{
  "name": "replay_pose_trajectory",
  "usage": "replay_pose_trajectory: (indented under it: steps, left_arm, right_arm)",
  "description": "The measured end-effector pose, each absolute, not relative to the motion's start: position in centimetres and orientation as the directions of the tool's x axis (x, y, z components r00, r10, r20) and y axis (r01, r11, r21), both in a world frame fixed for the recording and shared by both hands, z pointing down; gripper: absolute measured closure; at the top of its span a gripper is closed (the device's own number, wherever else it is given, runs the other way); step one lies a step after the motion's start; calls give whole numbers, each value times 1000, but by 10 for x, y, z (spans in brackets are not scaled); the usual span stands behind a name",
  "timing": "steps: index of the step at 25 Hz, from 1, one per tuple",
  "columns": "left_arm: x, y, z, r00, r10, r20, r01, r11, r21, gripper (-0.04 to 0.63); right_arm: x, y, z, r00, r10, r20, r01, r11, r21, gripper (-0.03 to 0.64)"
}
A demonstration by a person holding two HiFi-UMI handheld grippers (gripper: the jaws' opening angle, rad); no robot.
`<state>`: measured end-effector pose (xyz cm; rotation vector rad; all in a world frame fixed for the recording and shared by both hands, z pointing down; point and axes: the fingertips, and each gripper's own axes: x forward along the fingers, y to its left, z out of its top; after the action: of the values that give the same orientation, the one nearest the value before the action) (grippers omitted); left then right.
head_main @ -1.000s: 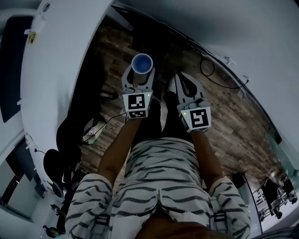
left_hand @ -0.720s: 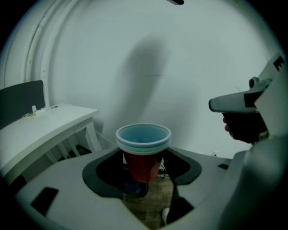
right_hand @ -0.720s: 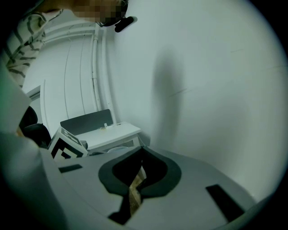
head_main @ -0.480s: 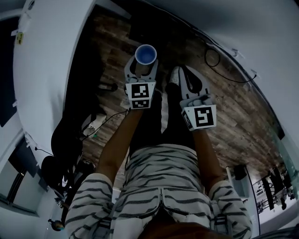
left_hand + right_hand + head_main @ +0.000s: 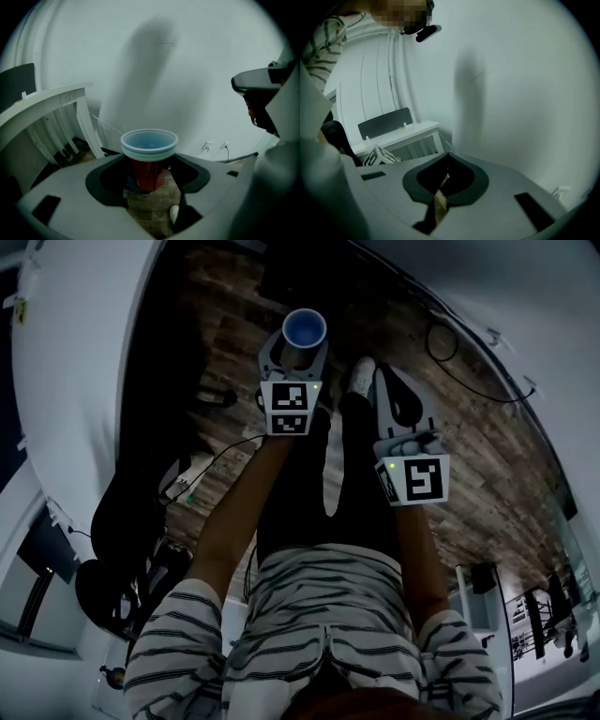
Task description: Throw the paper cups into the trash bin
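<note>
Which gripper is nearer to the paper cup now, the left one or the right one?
Left. The left gripper holds the paper cup upright between its jaws. The right gripper is beside it, apart from the cup, jaws together and empty.

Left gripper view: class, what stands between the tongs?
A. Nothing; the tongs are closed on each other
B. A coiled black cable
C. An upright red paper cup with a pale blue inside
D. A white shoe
C: the left gripper has its tongs closed on the sides of the red paper cup, which stands mouth up with its white rim above them.
</note>
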<state>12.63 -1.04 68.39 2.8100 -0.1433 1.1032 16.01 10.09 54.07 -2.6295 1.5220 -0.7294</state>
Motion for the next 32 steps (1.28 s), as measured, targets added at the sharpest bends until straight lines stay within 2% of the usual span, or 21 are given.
replay_pose_trajectory:
  steps: [23, 32]
  left_arm:
    - [149, -29, 820, 662, -37, 749, -203, -970, 132, 298]
    - [161, -32, 865, 628, -25, 778, -194, -973, 126, 298]
  right_arm:
    - [160, 112, 628, 450, -780, 435, -754, -593, -283, 606]
    - [168, 112, 648, 465, -767, 442, -729, -615, -300, 606]
